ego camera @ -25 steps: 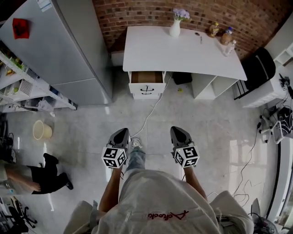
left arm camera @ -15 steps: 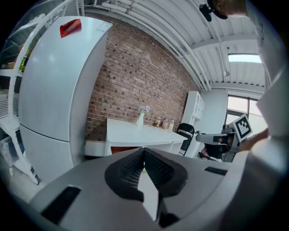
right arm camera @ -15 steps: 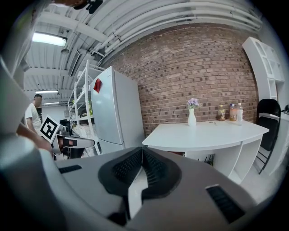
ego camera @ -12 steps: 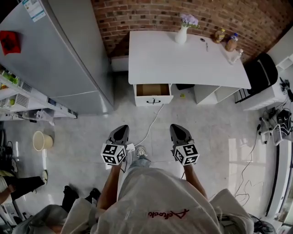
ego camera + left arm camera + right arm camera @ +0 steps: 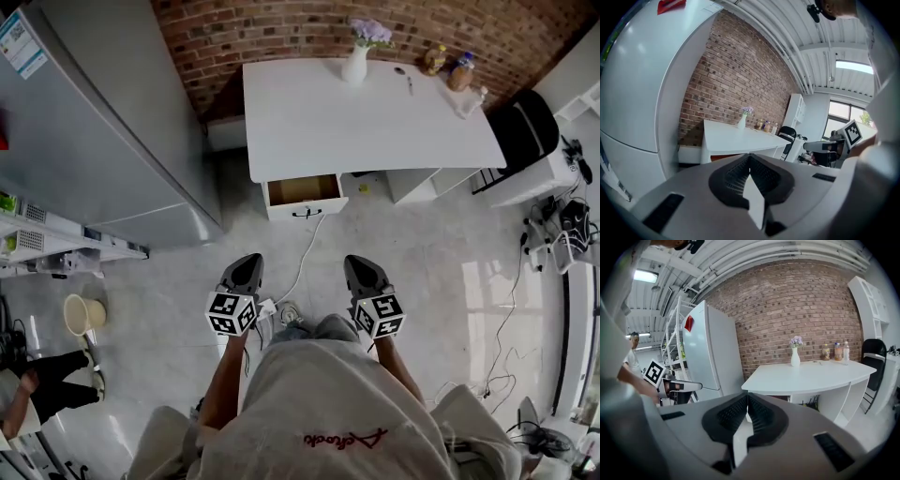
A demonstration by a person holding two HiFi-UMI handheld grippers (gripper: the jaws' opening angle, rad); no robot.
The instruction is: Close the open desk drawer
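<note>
The desk drawer (image 5: 302,192) stands pulled out under the left end of the white desk (image 5: 375,108), by the far brick wall. Well nearer, the left gripper (image 5: 247,262) and right gripper (image 5: 358,263) hover side by side, jaws closed on nothing. A grey fridge (image 5: 84,141) stands at left.

You're in a staged office-style lab room: white desk (image 5: 375,117) backed against a brick wall (image 5: 272,33), flower vase (image 5: 355,64) on the desk, fridge (image 5: 84,141) left of it, black chair (image 5: 530,131) and cable tangle (image 5: 561,230) right of it.

Open drawer (image 5: 302,195) under desk (image 5: 366,117), beside fridge (image 5: 94,141)
</note>
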